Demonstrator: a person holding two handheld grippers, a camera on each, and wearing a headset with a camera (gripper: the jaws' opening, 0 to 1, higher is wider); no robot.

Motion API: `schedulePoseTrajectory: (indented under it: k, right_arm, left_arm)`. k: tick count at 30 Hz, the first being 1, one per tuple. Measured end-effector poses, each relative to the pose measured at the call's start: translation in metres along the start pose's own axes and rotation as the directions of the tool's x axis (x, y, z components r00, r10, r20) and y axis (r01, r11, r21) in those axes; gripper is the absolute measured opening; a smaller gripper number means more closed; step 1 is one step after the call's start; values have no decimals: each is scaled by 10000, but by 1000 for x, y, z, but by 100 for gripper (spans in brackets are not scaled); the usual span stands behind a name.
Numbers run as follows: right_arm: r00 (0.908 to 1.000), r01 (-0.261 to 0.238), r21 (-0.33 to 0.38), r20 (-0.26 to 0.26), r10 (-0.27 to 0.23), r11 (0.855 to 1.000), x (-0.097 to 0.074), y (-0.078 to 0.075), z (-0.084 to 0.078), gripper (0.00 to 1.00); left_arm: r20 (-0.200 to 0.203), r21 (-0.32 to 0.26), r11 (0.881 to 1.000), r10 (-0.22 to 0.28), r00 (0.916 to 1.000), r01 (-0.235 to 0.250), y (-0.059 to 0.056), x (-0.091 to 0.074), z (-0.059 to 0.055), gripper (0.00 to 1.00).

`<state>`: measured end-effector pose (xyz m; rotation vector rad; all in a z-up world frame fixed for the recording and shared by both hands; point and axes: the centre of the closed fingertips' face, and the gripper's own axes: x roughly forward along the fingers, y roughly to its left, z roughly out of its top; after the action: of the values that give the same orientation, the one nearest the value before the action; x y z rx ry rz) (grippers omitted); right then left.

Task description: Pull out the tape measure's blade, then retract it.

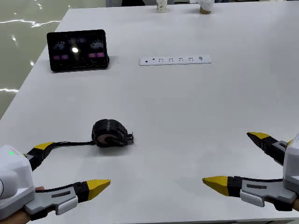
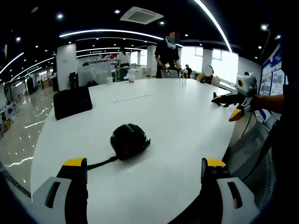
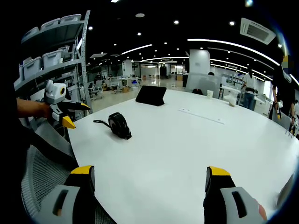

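Note:
A black tape measure point(image 1: 110, 133) lies on the white table point(image 1: 196, 107), left of centre, with its blade in and a black strap trailing to the left. My left gripper point(image 1: 74, 164) is open at the near left, a short way in front of the case and touching nothing. My right gripper point(image 1: 233, 158) is open at the near right, far from the case. In the left gripper view the tape measure point(image 2: 129, 141) sits ahead between the open jaws of my left gripper point(image 2: 144, 164). In the right gripper view the tape measure point(image 3: 120, 125) lies far to the left of my right gripper point(image 3: 152, 170).
A dark tablet point(image 1: 77, 50) stands at the back left and a white power strip point(image 1: 175, 59) lies at the back centre. Cups point(image 1: 161, 5) stand at the far edge. People point(image 2: 168, 51) are beyond the table. Storage shelves point(image 3: 51, 51) rise on one side.

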<state>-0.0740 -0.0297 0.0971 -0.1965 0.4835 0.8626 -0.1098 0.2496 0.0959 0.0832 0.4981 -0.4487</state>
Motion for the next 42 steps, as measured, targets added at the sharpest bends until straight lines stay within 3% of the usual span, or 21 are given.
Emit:
schedulePoseTrajectory:
  k: [23,32,42]
  right_arm:
    - [9976,-440,-412,-546,417,9982,17,-9,1,99]
    - [9941,-790,-639,-789,738,9948,29,-11,1,97]
    - [9869,-1245,-886,-1137,1142,9882,44,-13,0,94]
  left_arm:
    - [-233,392,9992,-80,9997,89,12,11,3,99]
    - [-402,612,9974,-355,9986,380,17,20,8,99]
    - [-907,1029,9911,-747,9931,839,20,29,5,99]
